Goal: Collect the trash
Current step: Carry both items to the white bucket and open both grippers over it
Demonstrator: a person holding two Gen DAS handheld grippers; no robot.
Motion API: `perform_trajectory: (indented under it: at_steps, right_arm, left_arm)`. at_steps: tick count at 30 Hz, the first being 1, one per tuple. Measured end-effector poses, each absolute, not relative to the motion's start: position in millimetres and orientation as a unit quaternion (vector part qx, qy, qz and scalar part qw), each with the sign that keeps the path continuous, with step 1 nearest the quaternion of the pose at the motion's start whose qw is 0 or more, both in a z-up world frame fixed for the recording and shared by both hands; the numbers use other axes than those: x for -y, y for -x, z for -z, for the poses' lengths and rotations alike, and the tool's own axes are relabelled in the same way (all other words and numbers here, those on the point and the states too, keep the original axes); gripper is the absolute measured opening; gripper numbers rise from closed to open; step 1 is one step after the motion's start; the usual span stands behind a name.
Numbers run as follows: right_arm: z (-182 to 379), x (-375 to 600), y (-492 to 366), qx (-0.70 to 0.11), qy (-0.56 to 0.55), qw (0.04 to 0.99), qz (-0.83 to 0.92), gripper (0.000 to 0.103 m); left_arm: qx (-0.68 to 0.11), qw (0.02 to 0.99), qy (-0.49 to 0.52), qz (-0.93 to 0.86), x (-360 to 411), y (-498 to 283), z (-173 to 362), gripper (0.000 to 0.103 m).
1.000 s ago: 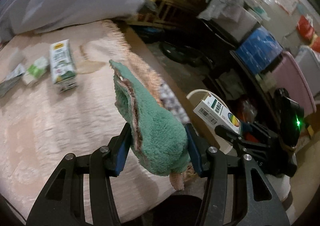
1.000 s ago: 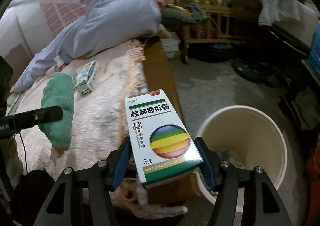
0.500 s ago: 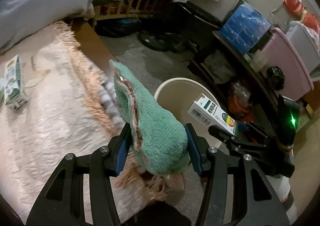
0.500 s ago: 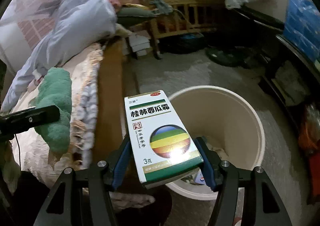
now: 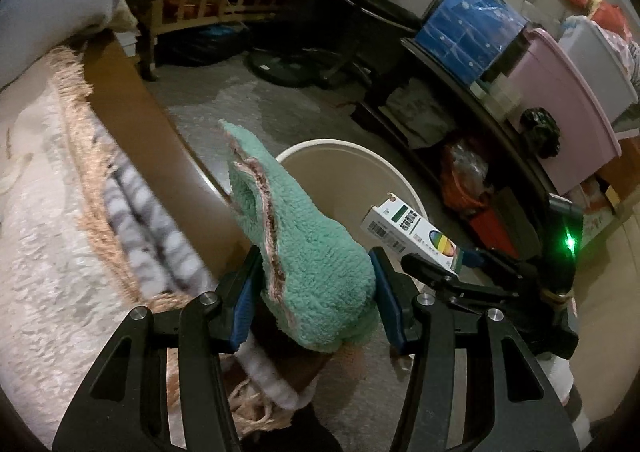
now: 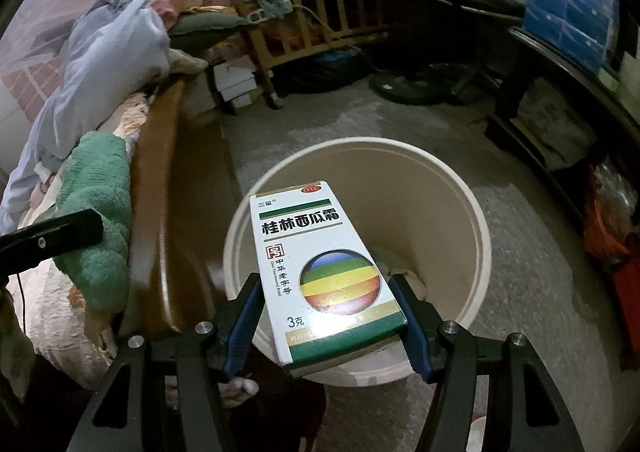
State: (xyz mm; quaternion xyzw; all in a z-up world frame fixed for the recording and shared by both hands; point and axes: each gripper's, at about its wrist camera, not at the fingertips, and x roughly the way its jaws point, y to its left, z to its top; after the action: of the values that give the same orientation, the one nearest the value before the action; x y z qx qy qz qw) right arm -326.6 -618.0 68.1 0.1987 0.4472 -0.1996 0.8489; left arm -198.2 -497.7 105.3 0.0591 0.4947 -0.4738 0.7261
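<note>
1. Sock [image 5: 316, 264]: fuzzy mint green, with a pink and dark brown edge along its opening.
2. Box [image 6: 324, 276]: white with black characters, a green bar near the top, a green band with a gold line at the bottom, a small red oval, and a globe striped blue, green, yellow, orange and red.
3. Bin [image 6: 476, 236]: plain cream, inside and out.
4. Left gripper [image 5: 316, 304] and right gripper [image 6: 332, 324]: black arms, blue pads, silver screws.
5. Blanket [image 5: 44, 220]: pale pink, with a tan fringe.
6. Bed frame [image 6: 168, 212]: glossy brown.
7. Tub [image 5: 568, 108]: pink.
8. Crate [image 5: 468, 32]: blue.
9. Floor [image 6: 520, 292]: speckled grey.
</note>
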Motion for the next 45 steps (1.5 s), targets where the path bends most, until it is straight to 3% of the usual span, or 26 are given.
perform_trajectory:
  at_steps: [19,28,30,32,45]
  right_arm:
    - [-50.2,636.0,332.1,-0.456,-0.225,0.832,0.22,0.061]
    - [-46.0,642.6,329.9,-0.462,-0.234,0.825,0.229,0.061]
    - [-45.8,644.4,329.5,-0.461,-0.242,0.822,0.23,0.062]
    - [-46.1,644.6,331.2,-0.457,-0.247,0.823,0.229,0.069]
    - [-59.8,615.3,326.8,-0.446,-0.226,0.843,0.199,0.07]
  left_arm:
    - [-0.485,0.723,-0.058,0.488,522.2,204.0,-100.8,0.052]
    - [-0.483,0.718,-0.04,0.499,517.4,201.3,-98.8,0.06]
    - [-0.484,0.715,-0.034,0.503,515.4,198.9,-98.9,0.061]
    - [-0.484,0.713,-0.033,0.507,513.8,197.7,-99.3,0.061]
    - [-0.454,0.76,-0.051,0.462,467.5,195.3,-119.7,0.061]
